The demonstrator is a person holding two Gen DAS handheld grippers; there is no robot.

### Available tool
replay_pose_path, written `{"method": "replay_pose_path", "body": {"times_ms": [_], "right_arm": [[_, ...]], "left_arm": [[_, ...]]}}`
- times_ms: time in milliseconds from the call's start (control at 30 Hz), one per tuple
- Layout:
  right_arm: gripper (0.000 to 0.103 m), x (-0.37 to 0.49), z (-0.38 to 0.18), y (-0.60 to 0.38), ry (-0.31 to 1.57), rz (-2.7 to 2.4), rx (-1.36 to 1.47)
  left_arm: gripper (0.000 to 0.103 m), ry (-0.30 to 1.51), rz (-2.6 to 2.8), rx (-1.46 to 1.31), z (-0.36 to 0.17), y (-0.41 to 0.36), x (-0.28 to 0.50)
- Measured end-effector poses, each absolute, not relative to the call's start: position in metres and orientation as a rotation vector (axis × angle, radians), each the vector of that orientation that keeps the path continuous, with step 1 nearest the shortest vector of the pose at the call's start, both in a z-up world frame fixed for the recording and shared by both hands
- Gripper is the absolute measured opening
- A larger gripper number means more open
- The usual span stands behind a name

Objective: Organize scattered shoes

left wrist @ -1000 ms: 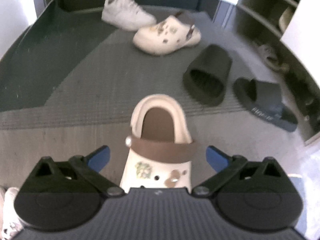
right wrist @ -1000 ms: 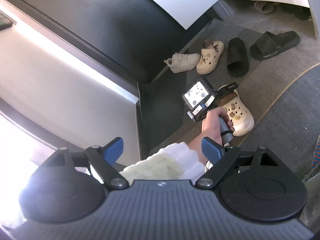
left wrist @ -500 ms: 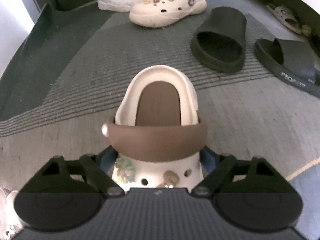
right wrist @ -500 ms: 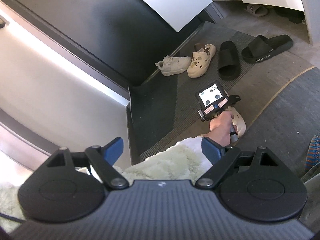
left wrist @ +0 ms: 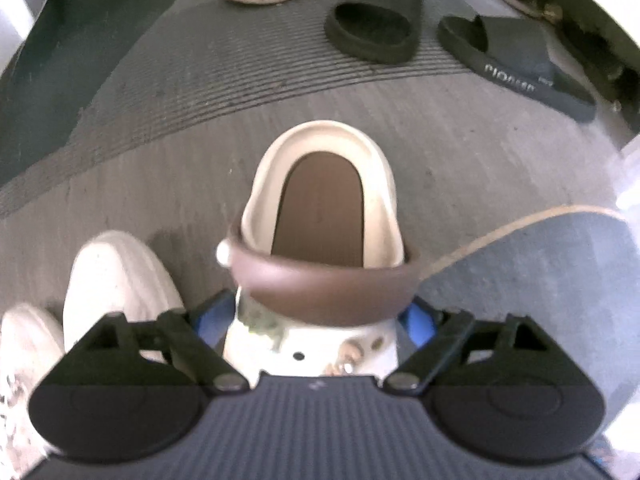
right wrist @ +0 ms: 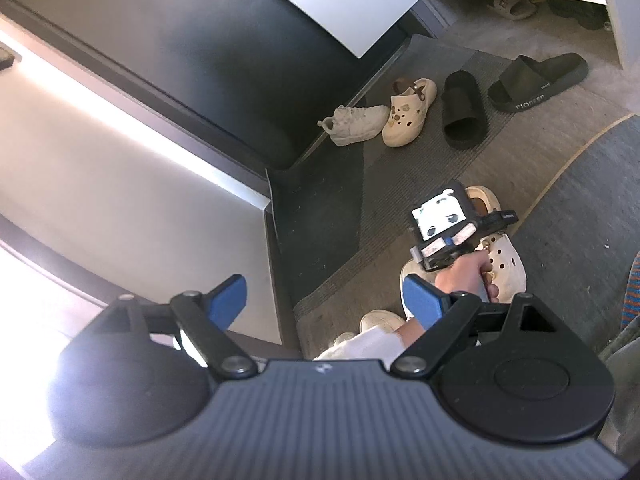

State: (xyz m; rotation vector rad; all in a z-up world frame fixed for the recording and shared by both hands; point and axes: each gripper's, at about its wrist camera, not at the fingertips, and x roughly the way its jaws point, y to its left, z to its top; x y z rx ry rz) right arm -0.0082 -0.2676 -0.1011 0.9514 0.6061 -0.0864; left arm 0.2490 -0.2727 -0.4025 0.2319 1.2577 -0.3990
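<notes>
While the cream clog with the brown heel strap [left wrist: 320, 208] lies on the grey floor [left wrist: 480, 152], toe towards me and heel away, my left claw [left wrist: 316, 320] straddles its front. The blue pads [left wrist: 416, 318] sit on either side of the toe and the jaws are opening; I cannot tell whether the pads touch it. Just left of the clog lies a white sneaker [left wrist: 116, 280]. Farther off, on the ribbed grey mat [left wrist: 192, 64], rest a matching cream clog [right wrist: 408, 114], a second white sneaker [right wrist: 356, 124] and a black slide [right wrist: 464, 110], with another black slide [right wrist: 536, 82] just off the mat. My right claw [right wrist: 324, 298] hangs well above, spread wide on nothing.
</notes>
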Motion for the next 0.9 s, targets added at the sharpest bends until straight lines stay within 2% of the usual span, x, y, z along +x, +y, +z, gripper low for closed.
{"method": "replay_pose_path", "body": {"times_ms": [133, 267, 400, 567, 667, 833, 900], "right_arm": [[0.087, -0.011, -0.094, -0.271, 0.567, -0.102, 0.918], [0.087, -0.019, -0.068, -0.262, 0.484, -0.178, 0.688], [0.087, -0.031, -0.054, -0.26, 0.427, -0.19, 0.595], [0.087, -0.029, -0.05, -0.261, 0.5, -0.156, 0.53], [0.087, -0.024, -0.043, -0.269, 0.535, -0.176, 0.507], [0.087, -0.006, -0.038, -0.307, 0.575, -0.181, 0.655], [0.087, 0.02, -0.044, -0.326, 0.665, -0.167, 0.674]], "left_arm": [[0.097, 1.244, -0.439, 0.24, -0.374, -0.264, 0.25], [0.097, 1.183, -0.472, 0.286, -0.331, -0.251, 0.25], [0.098, 1.079, -0.481, 0.34, -0.259, -0.236, 0.256], [0.099, 0.958, -0.485, 0.388, -0.181, -0.206, 0.243], [0.099, 0.998, -0.464, 0.326, -0.136, -0.186, 0.239], [0.103, 0.904, -0.491, 0.201, -0.039, -0.148, 0.212], [0.103, 0.859, -0.498, 0.164, -0.011, -0.134, 0.201]]}}
